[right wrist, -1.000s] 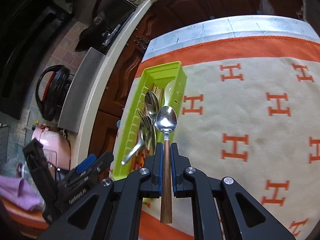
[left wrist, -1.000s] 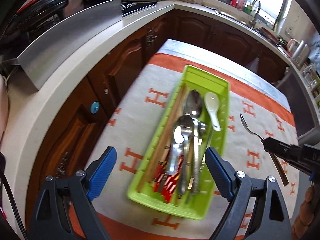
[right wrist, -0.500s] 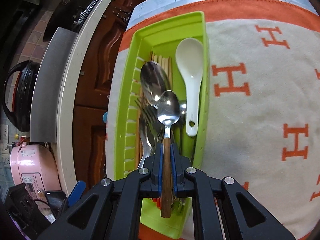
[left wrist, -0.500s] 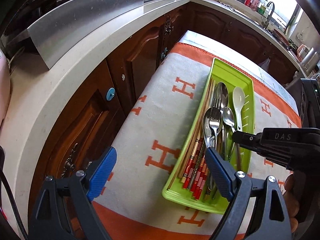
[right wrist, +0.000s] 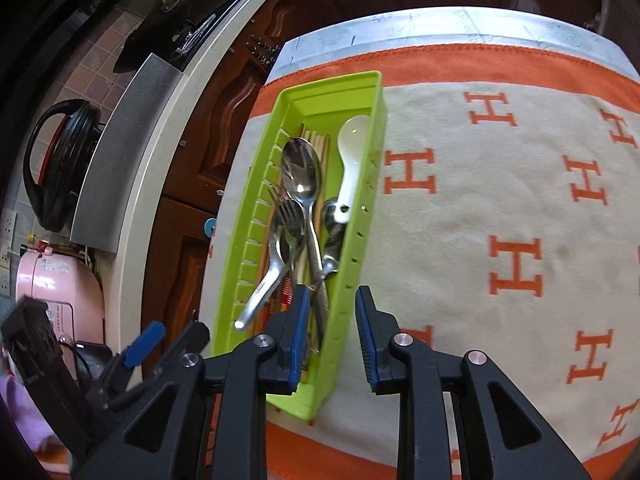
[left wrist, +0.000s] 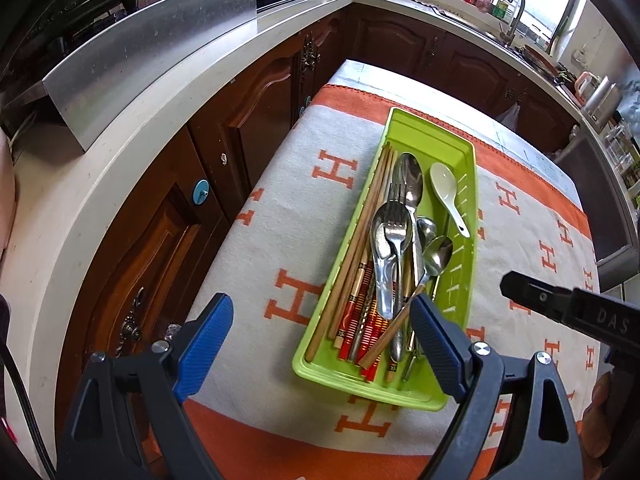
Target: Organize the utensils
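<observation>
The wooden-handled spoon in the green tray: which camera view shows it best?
The left wrist view. There the wooden-handled spoon shows from bowl to handle end, lying slantwise over the other utensils in the tray. In the right wrist view only its bowl shows clearly; the handle runs behind a finger of the right hand-held gripper.

1. Lime-green tray (left wrist: 466, 216) ahead of my blue-padded fingers (left wrist: 206, 338).
2. In it: silver spoons (left wrist: 410, 178), one white spoon (left wrist: 446, 192), red-patterned chopsticks (left wrist: 360, 312).
3. Beneath: cream cloth (right wrist: 460, 216), orange H letters, orange border.

Wooden-handled spoon (left wrist: 434, 258) lies slanted atop forks, spoons and chopsticks in the green tray (left wrist: 466, 184)
</observation>
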The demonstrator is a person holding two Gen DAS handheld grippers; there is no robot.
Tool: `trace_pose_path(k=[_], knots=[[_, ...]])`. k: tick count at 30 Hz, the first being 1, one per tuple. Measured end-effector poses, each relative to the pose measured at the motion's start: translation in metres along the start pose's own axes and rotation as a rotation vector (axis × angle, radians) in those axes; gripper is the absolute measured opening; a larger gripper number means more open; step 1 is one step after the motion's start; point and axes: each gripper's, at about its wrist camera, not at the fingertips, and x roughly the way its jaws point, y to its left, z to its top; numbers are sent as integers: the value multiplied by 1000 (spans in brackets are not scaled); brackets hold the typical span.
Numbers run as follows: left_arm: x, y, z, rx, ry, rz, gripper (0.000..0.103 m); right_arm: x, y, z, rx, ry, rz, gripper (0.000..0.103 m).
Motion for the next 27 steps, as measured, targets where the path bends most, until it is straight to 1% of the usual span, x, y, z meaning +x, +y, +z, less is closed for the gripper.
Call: trace_pose_path(k=[1, 3, 7, 15, 19, 20, 21, 23, 26, 27], knots=[[-2, -2, -1, 1, -1, 2, 89, -7, -4, -5, -10, -16, -13, 29], [-4, -6, -3, 6, 0, 5, 89, -22, -13, -16, -31, -50, -44, 36], [-10, -19, -7, 39, 4, -2, 89, -47, -31, -39, -55, -103, -83, 36], [-28, -60, -20, 134, -16, -45, 89, -92, -70, -80, 0, -150, -117, 37], [-39, -84, -25, 187, -36, -67, 93, -113, -80, -92, 7, -182, -154, 39], [-43, -89, -26, 198, -44, -71, 93, -119, -82, -94, 4, -197, -168, 43], [-48, -95, -27, 213, -55, -75, 93, -125, -82, -95, 1, -210, -179, 51], [-55, -106, -28, 236, -72, -79, 94, -140, -84, -97, -3, -248, -207, 62], [-69, -122, -28, 263, -100, -97, 97, -163, -85, -99, 0, -311, -238, 64], [-75, -128, -27, 268, -116, -101, 100, -170, -85, -98, 2, -321, -241, 64]])
